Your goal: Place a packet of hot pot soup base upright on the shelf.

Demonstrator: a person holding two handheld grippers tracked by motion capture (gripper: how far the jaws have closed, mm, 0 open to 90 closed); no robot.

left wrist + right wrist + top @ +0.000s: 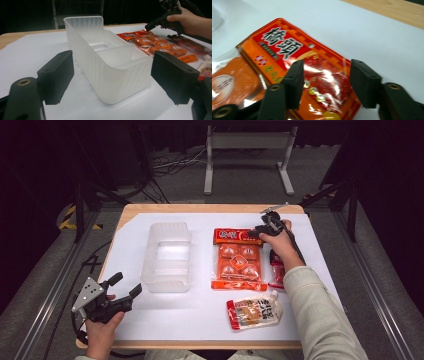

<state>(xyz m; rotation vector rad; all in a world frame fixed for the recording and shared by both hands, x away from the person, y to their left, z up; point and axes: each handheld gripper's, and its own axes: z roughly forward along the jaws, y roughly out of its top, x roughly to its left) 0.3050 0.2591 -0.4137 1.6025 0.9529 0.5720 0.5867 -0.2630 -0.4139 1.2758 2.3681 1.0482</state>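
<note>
High view: the right gripper (pixel 260 231) is down at the top edge of the big orange snack pack (pixel 238 260), which lies flat on the white-papered worktop (pixel 320 270), just right of the clear plastic bin (pixel 166 256). A dark red packet (pixel 276 266) sits under the right forearm, and a beige pouch with a red end (pixel 254 312) lies nearer the person. The left gripper (pixel 122 292) hangs off the near-left corner of the bin, fingers spread, holding nothing.

Left gripper view: the fingers (pixel 56 76) stand wide apart with the bin (pixel 110 65) between and beyond them, not touching. Farther off the other gripper (pixel 160 21) hovers at the pack (pixel 155 45).

Right gripper view: the fingers (pixel 294 81) are released, straddling the pack's red header (pixel 322 75) without pinching it yet. I'd say the trick is to get one finger under that sealed header and clamp there, since the film looks slippery. My guess is the pack goes to the bin, and nothing blocks that short path; only the dark packet beside it could get dragged.
</note>
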